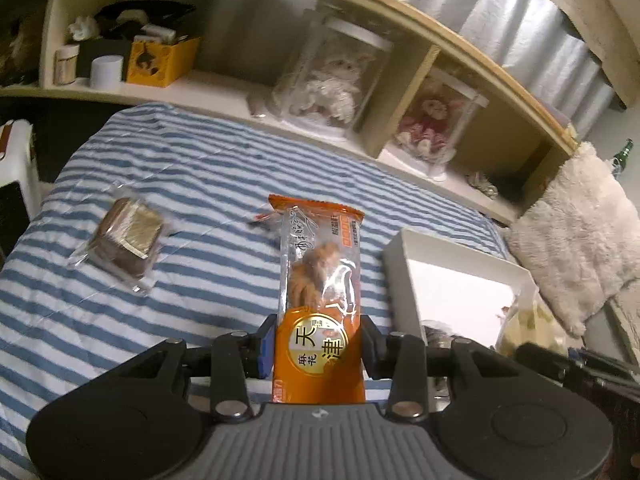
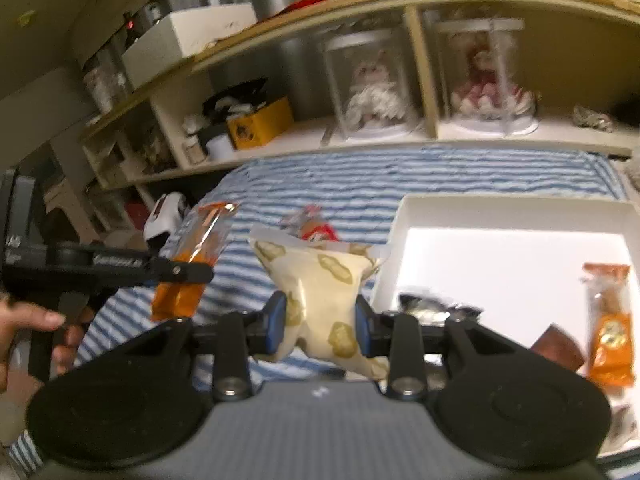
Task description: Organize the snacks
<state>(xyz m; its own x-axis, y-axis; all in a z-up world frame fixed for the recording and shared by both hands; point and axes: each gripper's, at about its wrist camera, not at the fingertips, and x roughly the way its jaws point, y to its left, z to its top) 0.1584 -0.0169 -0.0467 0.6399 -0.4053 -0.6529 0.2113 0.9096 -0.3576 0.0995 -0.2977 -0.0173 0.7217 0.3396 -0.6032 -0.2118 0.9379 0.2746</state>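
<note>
My left gripper [image 1: 319, 346] is shut on an orange snack packet [image 1: 320, 280] and holds it above the striped bed; the same packet shows in the right wrist view [image 2: 192, 264]. My right gripper [image 2: 320, 320] is shut on a cream packet with a yellow pattern [image 2: 320, 296], held left of the white box [image 2: 520, 210]. The white box [image 1: 404, 248] is right of the left gripper. Inside it lie an orange packet [image 2: 610, 328], a brown snack [image 2: 558, 346] and a dark packet [image 2: 436, 308]. A clear-wrapped brown snack [image 1: 124, 240] lies on the bed at left. A red-orange packet [image 2: 310, 226] lies on the bed further back.
The blue and white striped bed cover [image 1: 200, 160] spans the scene. A wooden shelf [image 1: 240, 92] behind it holds a yellow box [image 1: 160, 60], jars and two cased dolls [image 1: 336, 80]. A fluffy white pillow [image 1: 576, 240] sits at right. A white stool [image 1: 16, 168] stands at left.
</note>
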